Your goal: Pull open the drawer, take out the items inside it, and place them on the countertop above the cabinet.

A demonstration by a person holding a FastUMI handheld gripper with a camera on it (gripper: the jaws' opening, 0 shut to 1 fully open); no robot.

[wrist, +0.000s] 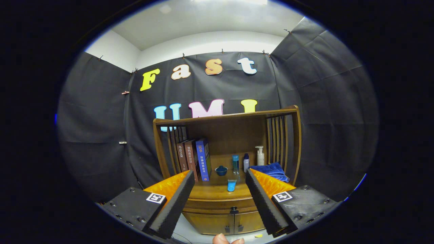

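Observation:
A wooden cabinet (pixel 220 203) stands ahead of me, well beyond my fingers. Its drawer (pixel 217 205) is closed, with a small dark knob (pixel 233 210) at the middle of its front. Above the drawer lies the countertop (pixel 213 190), under an open wooden hutch. A small blue tube (pixel 231 185) stands on the countertop near its front edge. My gripper (pixel 220 200) is open, its two fingers spread wide with nothing between them, framing the drawer from a distance. What is inside the drawer is hidden.
On the countertop are upright books (pixel 195 160) at the left, a small blue bowl (pixel 221 170), a teal bottle (pixel 235 164), a white bottle (pixel 246 162), a pump bottle (pixel 260 155) and a folded blue cloth (pixel 273 171). Two cabinet doors (pixel 224 222) sit below the drawer. A fingertip (pixel 221 239) shows below.

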